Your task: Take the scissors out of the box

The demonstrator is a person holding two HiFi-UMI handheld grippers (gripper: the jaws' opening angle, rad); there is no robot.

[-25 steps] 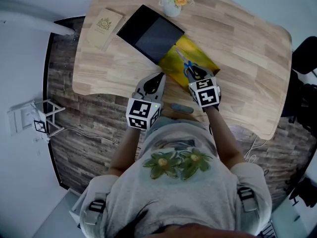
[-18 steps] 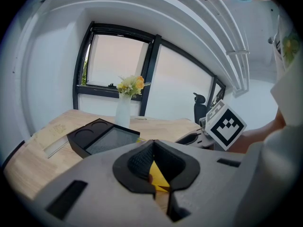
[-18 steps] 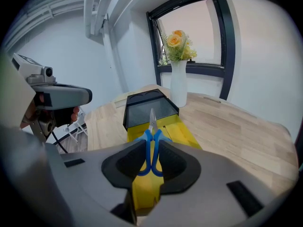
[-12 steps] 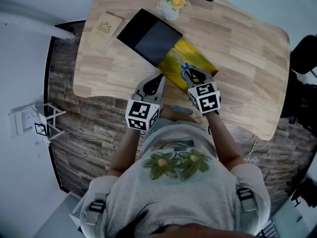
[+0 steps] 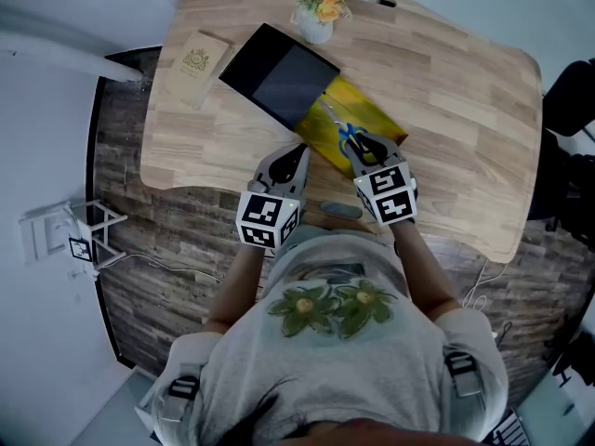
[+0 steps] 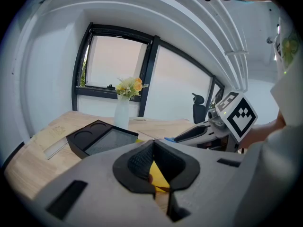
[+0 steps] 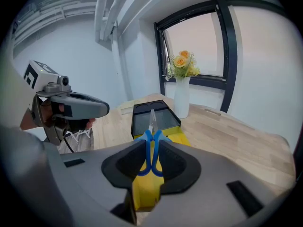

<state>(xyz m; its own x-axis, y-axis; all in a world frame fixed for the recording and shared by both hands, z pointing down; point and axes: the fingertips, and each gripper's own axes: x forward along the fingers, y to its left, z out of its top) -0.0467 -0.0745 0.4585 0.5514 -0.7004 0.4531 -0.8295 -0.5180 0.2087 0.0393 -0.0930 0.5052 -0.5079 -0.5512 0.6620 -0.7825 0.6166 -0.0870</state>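
The scissors [image 7: 151,126] have blue handles, and their blades point away over the black box [image 7: 165,117]. My right gripper [image 7: 151,142] is shut on the handles, above the open yellow box [image 7: 146,190]. In the head view the scissors [image 5: 349,138] lie over the yellow box [image 5: 372,119] just ahead of my right gripper [image 5: 369,152]. My left gripper [image 5: 296,152] sits at the yellow box's near left corner. Its jaws meet at the tips in the left gripper view, where my left gripper [image 6: 154,144] has yellow card [image 6: 158,176] between its pads.
A black tray-like box [image 5: 279,71] lies left of the yellow one. A vase of flowers [image 5: 313,15] stands at the table's far edge, and a tan booklet [image 5: 193,58] lies at the left. A dark flat object [image 5: 342,210] rests at the near table edge [image 5: 204,182].
My right gripper has drawn slightly back toward the person with the scissors. My left gripper has stayed by the yellow box's corner.
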